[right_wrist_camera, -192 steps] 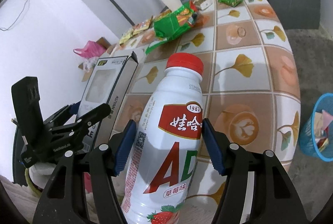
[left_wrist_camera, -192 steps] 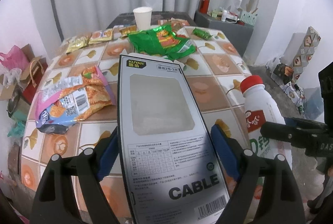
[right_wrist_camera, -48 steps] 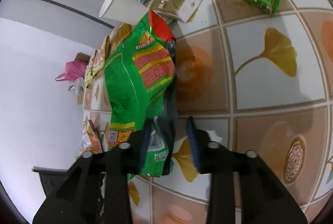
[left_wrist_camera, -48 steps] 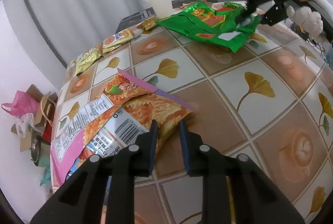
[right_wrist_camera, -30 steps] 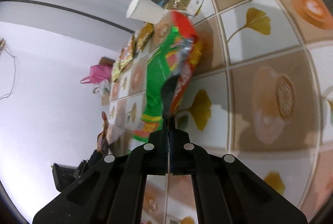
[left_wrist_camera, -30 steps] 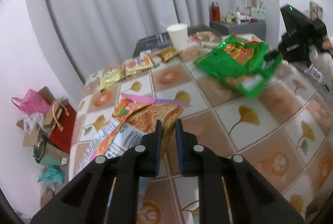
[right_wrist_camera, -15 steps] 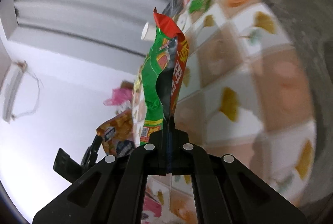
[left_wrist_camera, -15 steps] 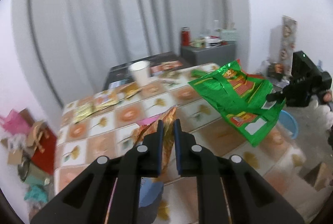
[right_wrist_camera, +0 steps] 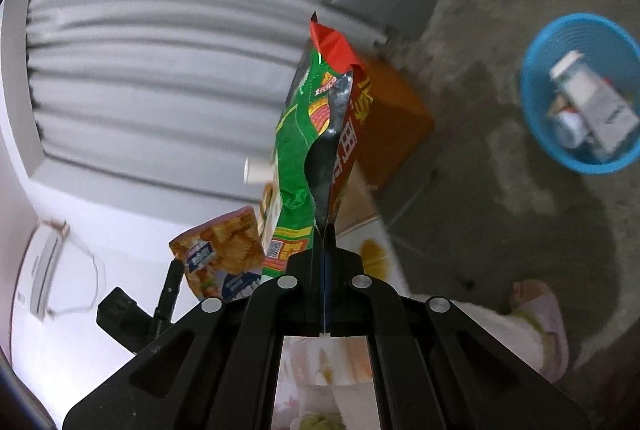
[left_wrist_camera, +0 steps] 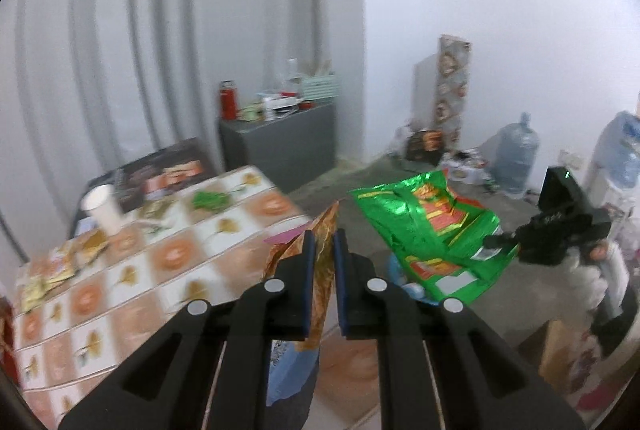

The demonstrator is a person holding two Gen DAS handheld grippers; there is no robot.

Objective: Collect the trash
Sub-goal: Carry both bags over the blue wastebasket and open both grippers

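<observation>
Both bags are hanging clamped in my grippers, off the table.

The blue basket (right_wrist_camera: 580, 94) on the floor is holding a box and what looks like a bottle. I am pinching the orange chip bag (left_wrist_camera: 320, 290) in the left gripper (left_wrist_camera: 322, 242) and the green snack bag (right_wrist_camera: 316, 134) in the right gripper (right_wrist_camera: 325, 234). Both bags were lying on the table (left_wrist_camera: 132, 278) before. Only the right view is showing the basket clearly.
</observation>
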